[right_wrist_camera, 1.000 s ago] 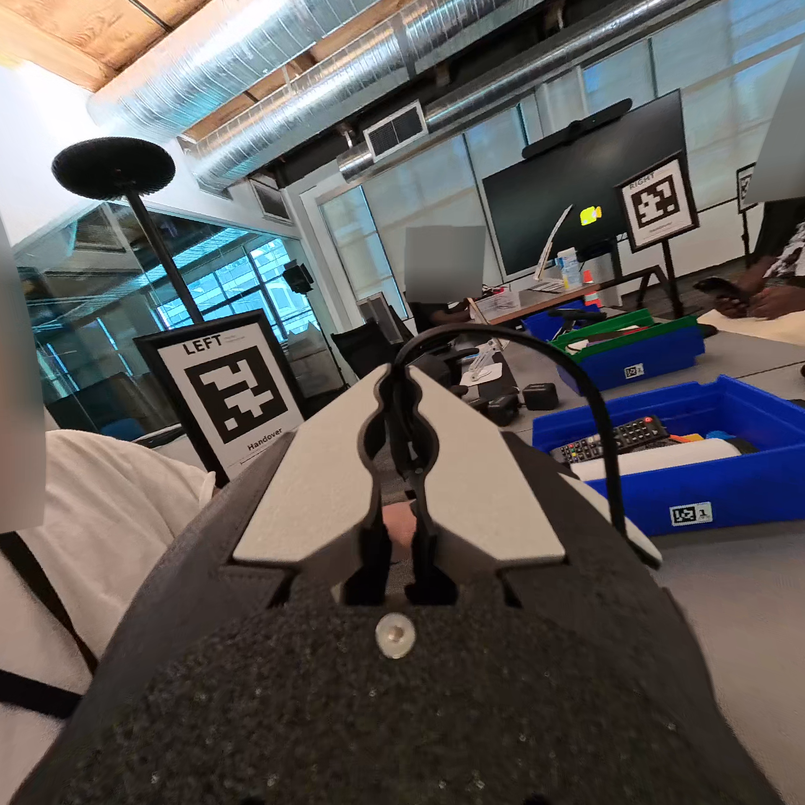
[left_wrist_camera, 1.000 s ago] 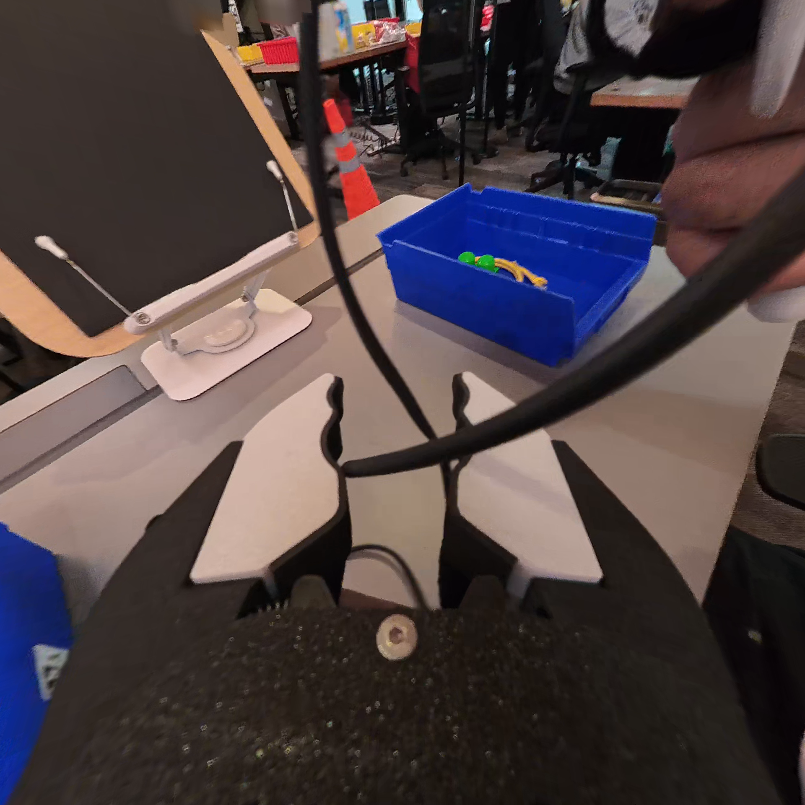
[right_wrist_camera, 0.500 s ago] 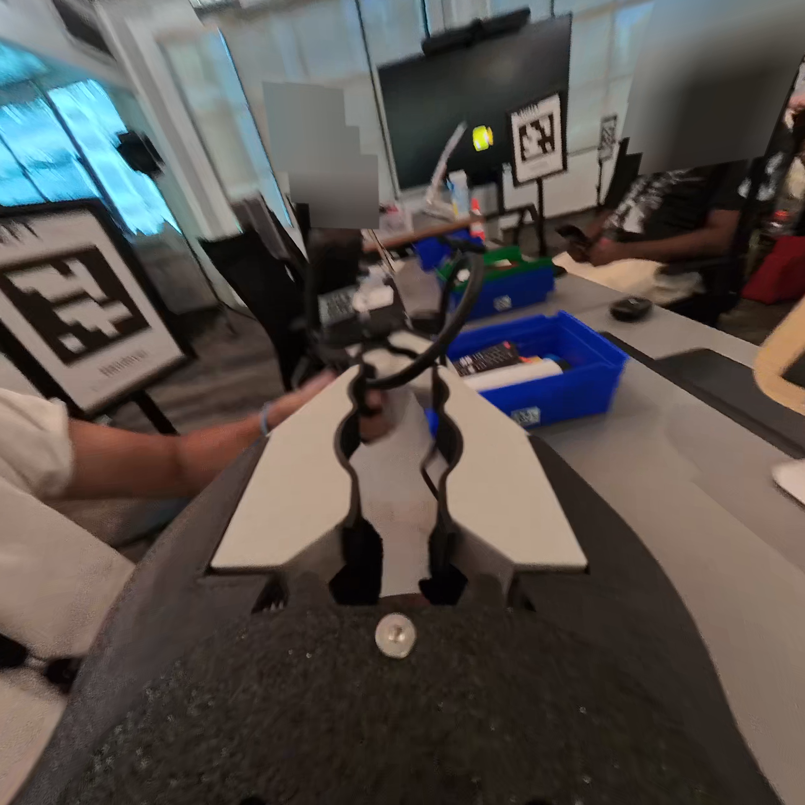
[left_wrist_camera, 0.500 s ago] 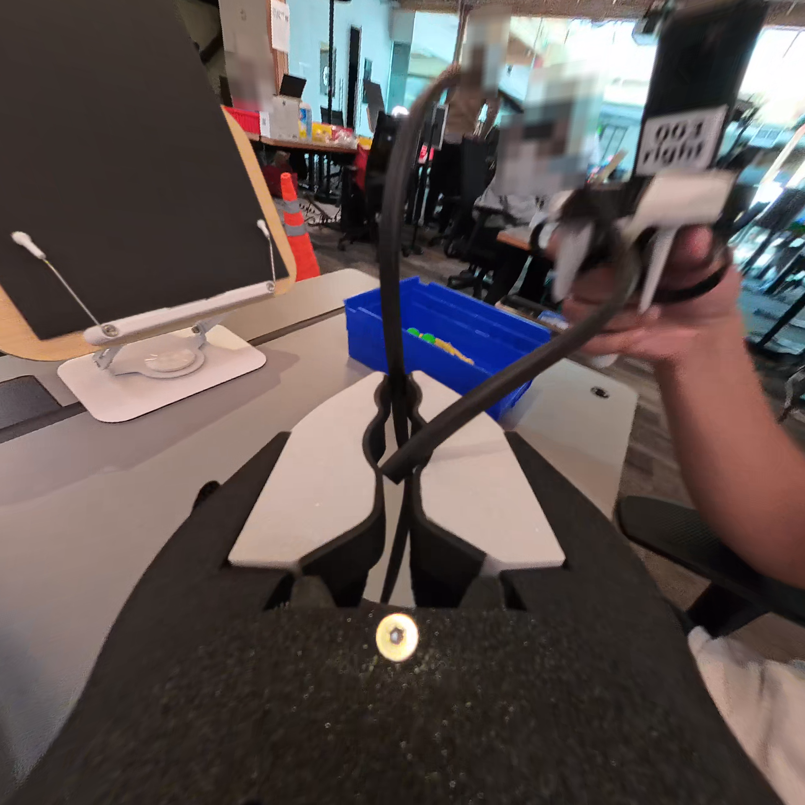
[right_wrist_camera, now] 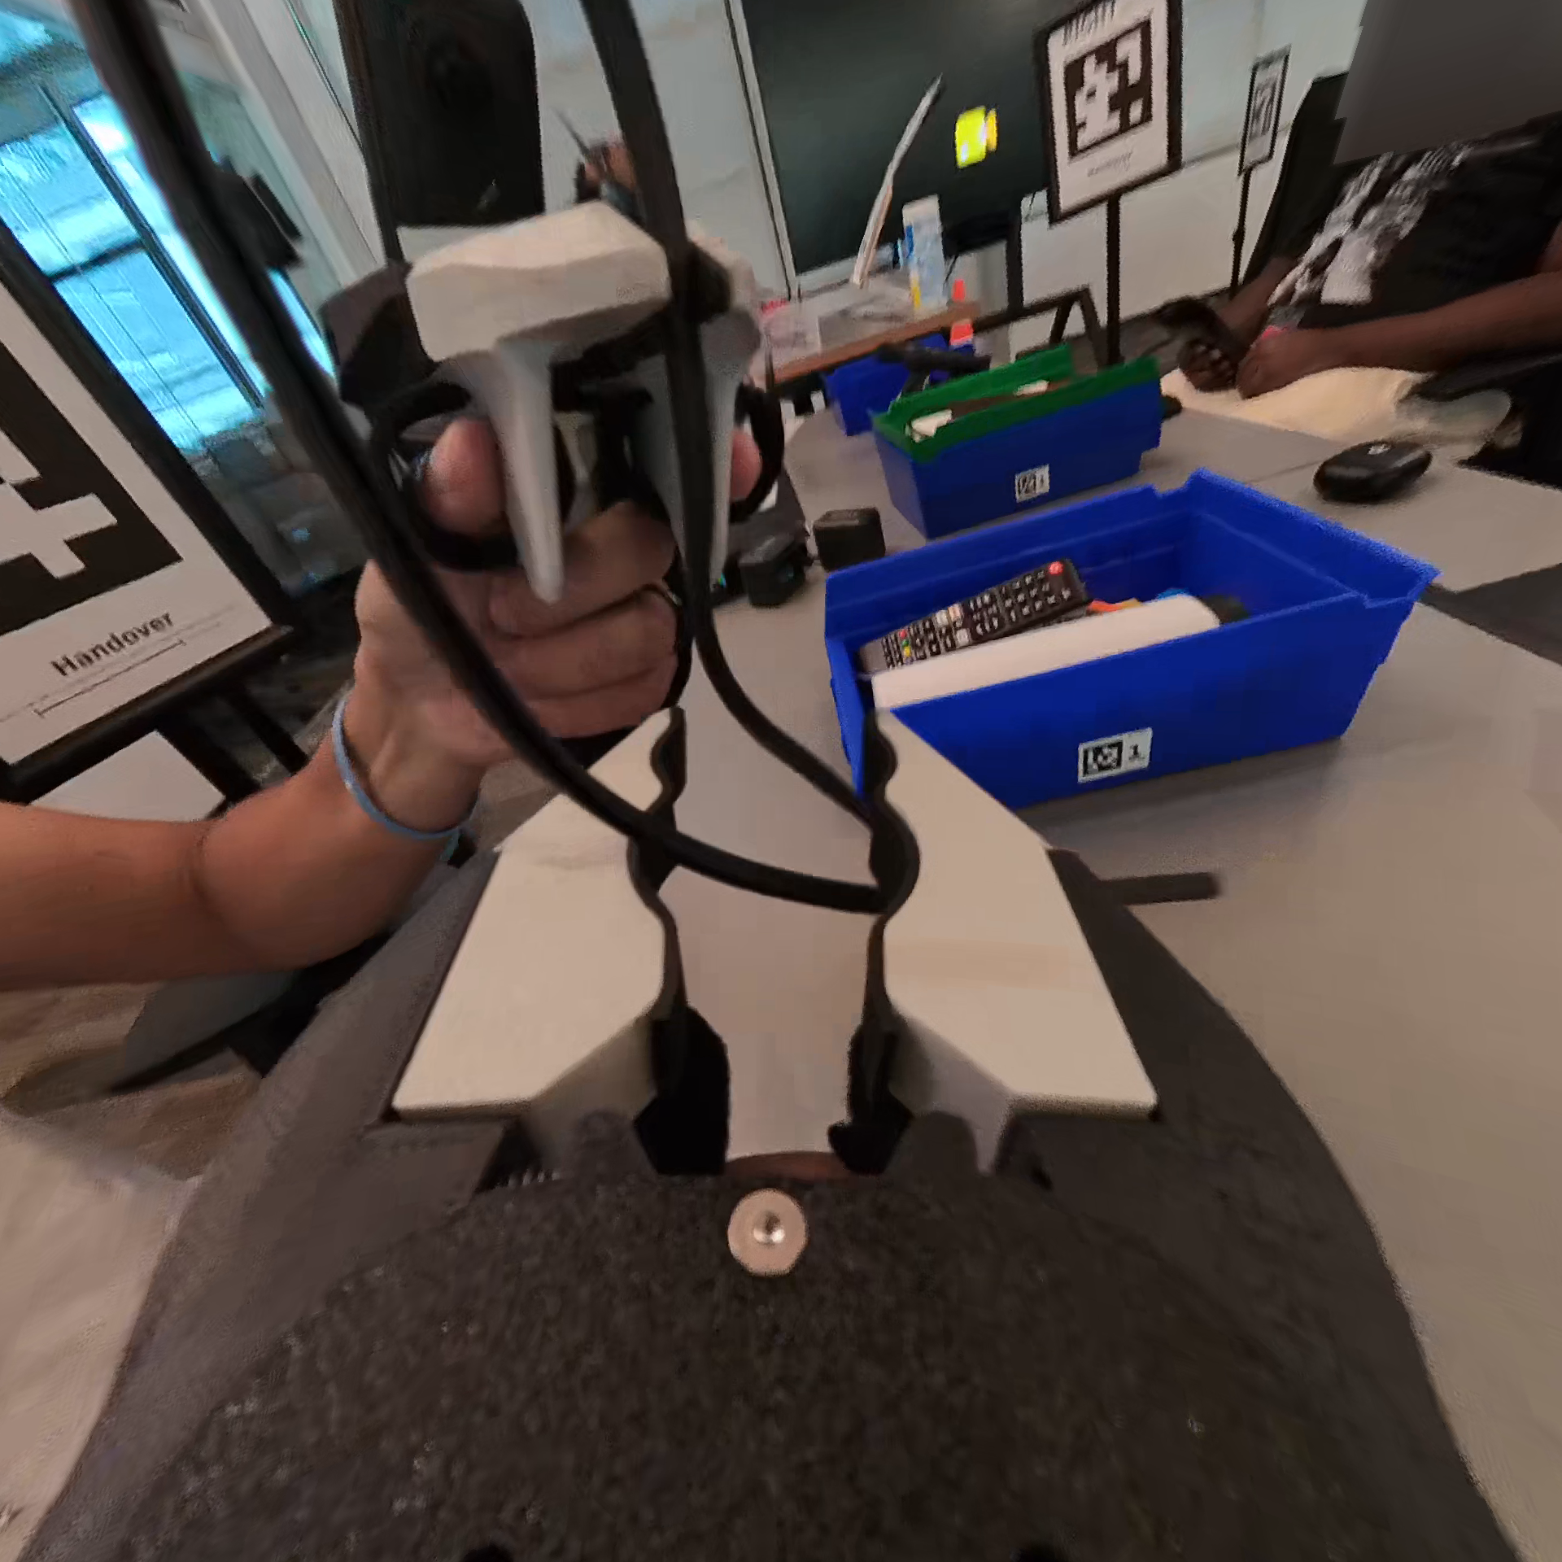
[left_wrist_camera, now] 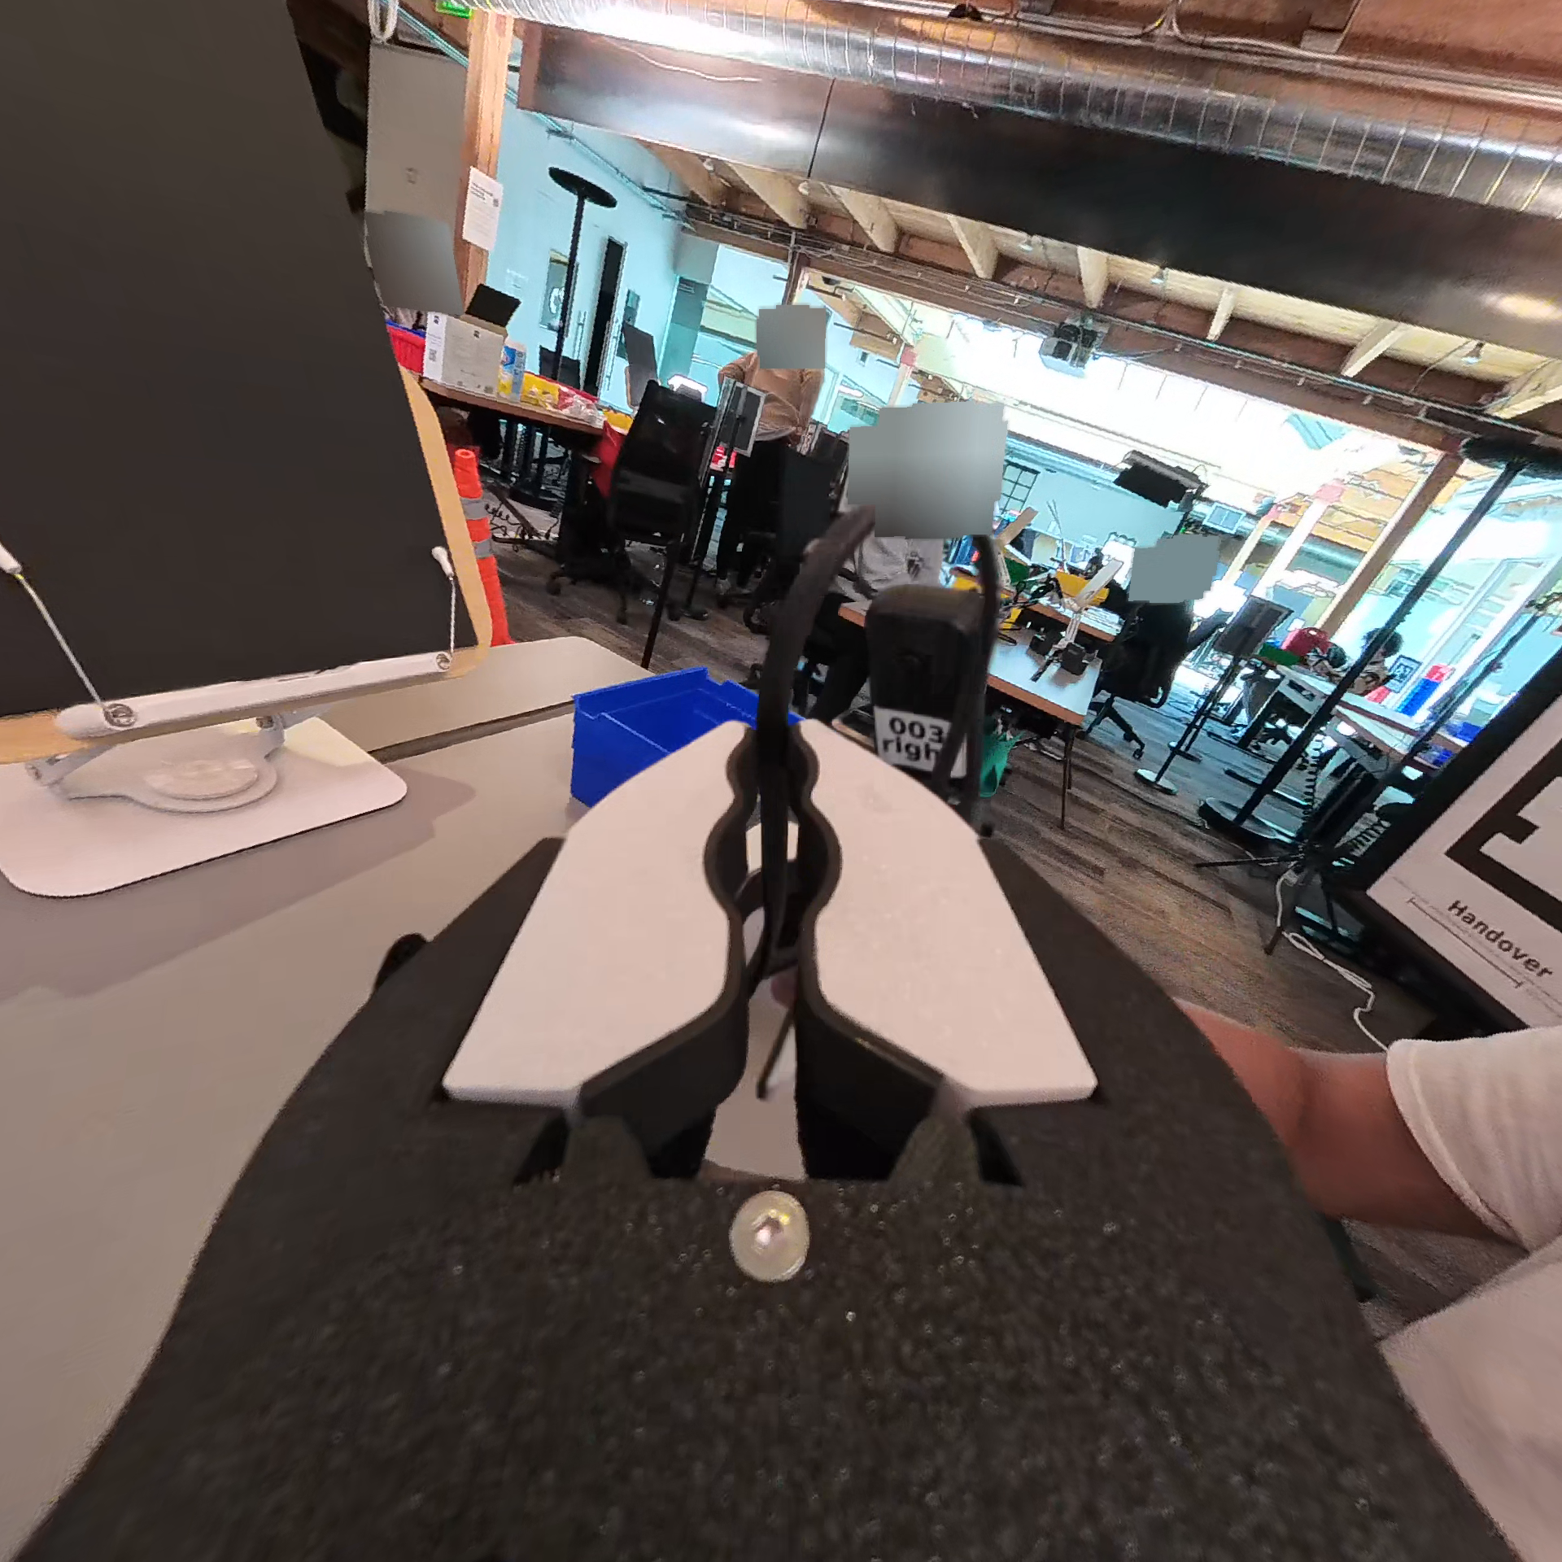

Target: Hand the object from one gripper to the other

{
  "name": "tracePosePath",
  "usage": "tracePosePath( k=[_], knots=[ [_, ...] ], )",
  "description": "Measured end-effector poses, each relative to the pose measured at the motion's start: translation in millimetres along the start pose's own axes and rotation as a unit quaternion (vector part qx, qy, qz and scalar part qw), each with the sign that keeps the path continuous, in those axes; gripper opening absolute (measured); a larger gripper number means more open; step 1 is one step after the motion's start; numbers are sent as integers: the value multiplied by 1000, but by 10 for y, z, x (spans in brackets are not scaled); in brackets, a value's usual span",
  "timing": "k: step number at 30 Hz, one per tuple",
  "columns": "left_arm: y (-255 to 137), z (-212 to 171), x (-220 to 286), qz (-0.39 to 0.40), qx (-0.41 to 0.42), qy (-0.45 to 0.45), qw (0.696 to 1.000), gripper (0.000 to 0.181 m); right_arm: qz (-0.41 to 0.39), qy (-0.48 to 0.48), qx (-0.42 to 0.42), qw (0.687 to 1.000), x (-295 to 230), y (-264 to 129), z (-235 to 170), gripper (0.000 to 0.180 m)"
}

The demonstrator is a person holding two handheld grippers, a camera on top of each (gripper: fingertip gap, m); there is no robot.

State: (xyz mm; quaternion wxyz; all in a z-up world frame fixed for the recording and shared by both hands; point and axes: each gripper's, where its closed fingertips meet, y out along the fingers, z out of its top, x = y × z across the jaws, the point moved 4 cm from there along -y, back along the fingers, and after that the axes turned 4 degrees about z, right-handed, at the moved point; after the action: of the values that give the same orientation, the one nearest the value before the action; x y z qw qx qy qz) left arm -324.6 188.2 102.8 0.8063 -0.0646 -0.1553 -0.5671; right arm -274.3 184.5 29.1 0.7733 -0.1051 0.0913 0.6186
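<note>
**Now: cable handover, release stage**

Item: black cable (left_wrist_camera: 782, 676). Location: clamped between the closed jaws of your left gripper (left_wrist_camera: 771, 765), rising out of the fingertips; held off the grey table (left_wrist_camera: 279, 972).

Item: right gripper (right_wrist_camera: 773, 811). State: jaws spread apart, gripping nothing. A loop of the cable lies across the gap and touches the inner edge of one finger, so it looks not fully clear.

Item: blue bin (right_wrist_camera: 1124, 718), holding a remote, just beyond.

Step, as judged: transfer made to your left; right side letting go. Next call: draw the right gripper back without snagging that loop.
</note>
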Motion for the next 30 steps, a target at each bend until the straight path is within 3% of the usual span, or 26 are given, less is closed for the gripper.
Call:
tracePosePath(
  k=[3, 4, 11, 14, 16, 24, 27, 30],
  knots=[
    [-16, 18, 15, -8, 4, -9, 1000, 5, 15, -1, 26, 1000, -35, 24, 30, 28],
    [-14, 19, 15, -10, 5, -14, 1000, 6, 20, -14, 23, 999, -56, 17, 27, 7],
    [-49, -14, -73, -1, -4, -19, 1000, 7, -21, -68, -23, 997, -22, -145, 94, 6],
    [-177, -107, -149, 43, -22, -12, 999, 53, -58, -98, -22, 993, 56, -481, 405, 5],
    [-336, -335, -170, 76, -49, 1, 996, 61, -84, -121, -25, 989, 107, -776, 716, 5],
    [-893, -1780, 77, 116, -131, -43, 984, 43, -221, -178, -104, 953, 237, -1962, 2052, 5],
    [-899, -1998, 135, 100, -142, -90, 981, 42, -268, -163, -103, 944, 276, -2389, 2360, 5],
    [-862, -2068, 127, 82, -164, -104, 978, 42, -311, -129, -100, 936, 440, -2771, 2326, 5]
  ],
)
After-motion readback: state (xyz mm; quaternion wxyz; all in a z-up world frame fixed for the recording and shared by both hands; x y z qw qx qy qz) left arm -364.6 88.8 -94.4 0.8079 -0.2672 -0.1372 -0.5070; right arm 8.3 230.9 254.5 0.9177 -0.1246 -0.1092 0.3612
